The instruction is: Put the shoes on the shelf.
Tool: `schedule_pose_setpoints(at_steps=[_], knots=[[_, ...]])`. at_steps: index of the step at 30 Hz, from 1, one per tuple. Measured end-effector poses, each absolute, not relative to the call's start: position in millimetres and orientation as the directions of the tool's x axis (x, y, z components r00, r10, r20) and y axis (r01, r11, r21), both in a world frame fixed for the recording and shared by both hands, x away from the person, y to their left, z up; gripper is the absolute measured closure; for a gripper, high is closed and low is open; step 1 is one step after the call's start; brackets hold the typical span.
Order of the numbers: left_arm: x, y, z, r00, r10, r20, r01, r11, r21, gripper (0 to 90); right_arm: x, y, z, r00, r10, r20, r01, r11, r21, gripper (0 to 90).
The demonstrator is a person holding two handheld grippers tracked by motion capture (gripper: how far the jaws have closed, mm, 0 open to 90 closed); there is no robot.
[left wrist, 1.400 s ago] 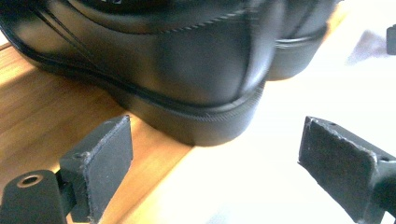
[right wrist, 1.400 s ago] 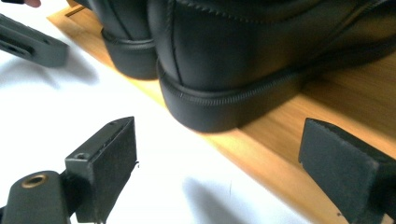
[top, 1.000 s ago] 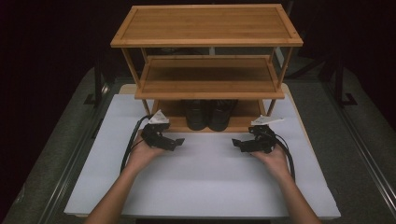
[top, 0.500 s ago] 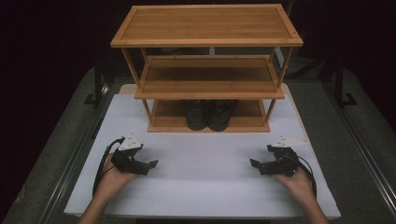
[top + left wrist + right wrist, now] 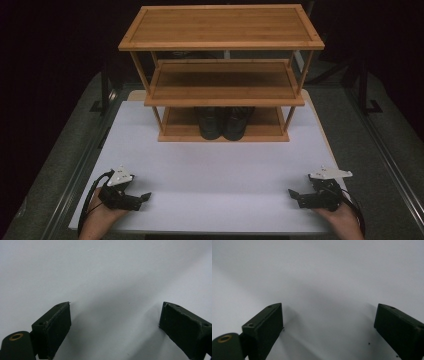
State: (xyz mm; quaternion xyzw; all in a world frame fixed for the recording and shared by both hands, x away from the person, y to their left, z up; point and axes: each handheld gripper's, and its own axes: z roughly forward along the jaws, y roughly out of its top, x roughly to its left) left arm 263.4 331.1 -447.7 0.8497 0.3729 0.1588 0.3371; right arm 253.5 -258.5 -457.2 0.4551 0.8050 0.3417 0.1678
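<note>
Resting near the front edge of a white table, 2 grippers are held by a person whose hands enter from the bottom of the high view. The left gripper is seen at the front left corner, the right gripper at the front right corner, and they are set well apart, tips pointed toward each other. The jaws of each are spread wide, and nothing is gripped between them; bare white table is seen between the jaws in the left gripper view and in the right gripper view. A cable is trailed from each gripper. A wooden rack with 3 shelves is placed at the far middle of the table, well apart from both grippers. A pair of black shoes is kept side by side on the lowest shelf, toes facing the person.
</note>
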Motion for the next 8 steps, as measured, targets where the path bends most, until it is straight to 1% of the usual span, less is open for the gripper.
schedule_pose_setpoints(at_steps=[3,8], knots=[[262.6,332.0,-449.5,0.672,0.740,0.018,0.517,-0.487,0.704,8.8,252.7,-256.5,-457.4,-0.532,0.846,0.020,0.612,0.368,0.700,7.6],[262.5,332.5,-448.7,0.677,0.736,0.012,0.517,-0.487,0.704,8.5,252.6,-257.1,-457.6,-0.533,0.846,0.025,0.610,0.364,0.704,7.7]])
